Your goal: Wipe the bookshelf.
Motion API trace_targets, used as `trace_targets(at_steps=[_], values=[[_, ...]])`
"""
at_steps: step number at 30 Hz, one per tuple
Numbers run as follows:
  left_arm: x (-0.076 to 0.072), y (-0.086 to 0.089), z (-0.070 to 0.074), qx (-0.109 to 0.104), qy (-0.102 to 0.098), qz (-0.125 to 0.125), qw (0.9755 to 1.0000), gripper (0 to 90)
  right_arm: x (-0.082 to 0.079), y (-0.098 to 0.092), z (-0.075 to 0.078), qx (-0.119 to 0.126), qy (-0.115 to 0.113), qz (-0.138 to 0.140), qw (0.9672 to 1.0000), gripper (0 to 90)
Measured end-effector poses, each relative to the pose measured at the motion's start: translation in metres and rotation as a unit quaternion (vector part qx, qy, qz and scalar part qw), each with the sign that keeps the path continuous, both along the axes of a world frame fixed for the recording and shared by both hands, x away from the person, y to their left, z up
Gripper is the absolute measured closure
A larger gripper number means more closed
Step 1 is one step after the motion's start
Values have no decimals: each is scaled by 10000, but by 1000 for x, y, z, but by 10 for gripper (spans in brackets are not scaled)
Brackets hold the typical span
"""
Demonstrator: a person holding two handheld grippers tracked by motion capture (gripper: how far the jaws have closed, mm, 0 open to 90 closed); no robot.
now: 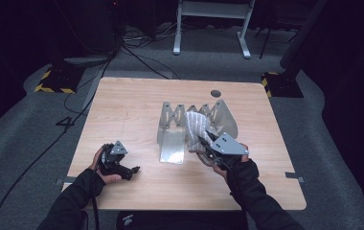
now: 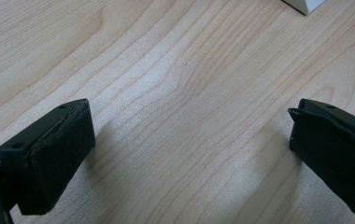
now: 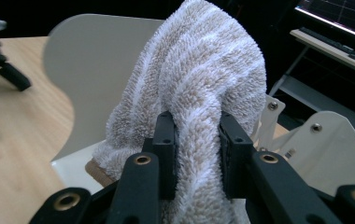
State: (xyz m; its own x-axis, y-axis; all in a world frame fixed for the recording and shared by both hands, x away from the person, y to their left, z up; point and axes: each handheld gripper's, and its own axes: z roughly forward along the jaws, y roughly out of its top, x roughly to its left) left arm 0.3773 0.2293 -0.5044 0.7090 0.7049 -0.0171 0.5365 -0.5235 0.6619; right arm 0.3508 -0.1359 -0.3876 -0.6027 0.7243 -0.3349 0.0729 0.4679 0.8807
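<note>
Right hand-held gripper [image 3: 192, 140] clamped on a striped terry towel [image 3: 199, 84], towel lifted over the pale folding rack [image 1: 170, 125] mid-counter [image 1: 122, 110], left hand-held gripper [image 2: 189, 144] resting low near the counter's front-left edge, jaws wide apart, nothing between them

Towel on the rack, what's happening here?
A person works two hand-held grippers at a wooden table. The right gripper is shut on a striped towel, holding it up beside the white folding rack. The left gripper rests open and empty over the bare tabletop, away from the rack.
</note>
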Motion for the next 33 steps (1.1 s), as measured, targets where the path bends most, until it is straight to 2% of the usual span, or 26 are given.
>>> trace_targets(at_steps=[2,4,5,6,7,8,9,11,12,13,14,17,21,22,24,25,26,27,29,30,31,33], values=[[0,0,0,3,3,-3,10000,5,11,8,-5,-130,42,-100,9999,725],[0,0,0,2,0,-3,10000,5,22,12,-14,-114,192,-167,9996,725],[0,0,0,2,0,-3,10000,5,22,12,-14,-114,192,-167,9996,725],[0,0,0,2,0,-5,10000,5,29,17,-25,-221,204,-276,9992,725],[0,0,0,8,-4,-14,10000,5,29,17,-25,-221,204,-276,9992,725],[0,0,0,7,-2,-5,10000,5,35,20,-38,-373,238,-333,9985,725],[0,0,0,7,-2,-5,10000,6,35,20,-38,-373,238,-333,9985,725],[0,0,0,9,-9,6,10000,6,39,21,-51,-520,323,-340,9975,726],[-1,0,0,9,-12,11,10000,6,41,22,-68,-750,526,-309,9953,726],[-1,0,0,-2,0,15,10000,6,41,22,-68,-750,526,-309,9953,726],[-1,0,0,8,-6,8,10000,6,42,22,-84,-934,680,-281,9929,726],[-1,0,0,2,-6,13,10000,6,43,24,-91,-1024,734,-296,9916,727],[-1,0,0,-1,-2,12,10000,6,45,24,-84,-953,670,-376,9925,727],[-1,0,0,9,-6,4,10000,6,47,22,-73,-832,493,-482,9941,728],[-1,0,0,-4,1,16,10000,6,47,19,-60,-672,325,-561,9956,728],[-1,0,0,-4,1,16,10000,6,47,19,-60,-672,325,-561,9956,728],[-1,0,0,8,-11,9,10000,6,45,16,-46,-513,100,-635,9966,728],[0,0,0,21,-19,1,10000,6,45,15,-39,-459,-7,-649,9968,728],[0,0,0,23,-21,1,10000,6,43,15,-26,-380,-250,-710,9964,729],[0,0,0,23,-21,1,10000,6,43,15,-26,-380,-250,-710,9964,729],[-1,0,0,21,-16,4,10000,6,41,16,-14,-339,-486,-720,9956,729],[-1,0,0,7,-10,4,10000,6,40,16,-8,-325,-575,-735,9951,729]])
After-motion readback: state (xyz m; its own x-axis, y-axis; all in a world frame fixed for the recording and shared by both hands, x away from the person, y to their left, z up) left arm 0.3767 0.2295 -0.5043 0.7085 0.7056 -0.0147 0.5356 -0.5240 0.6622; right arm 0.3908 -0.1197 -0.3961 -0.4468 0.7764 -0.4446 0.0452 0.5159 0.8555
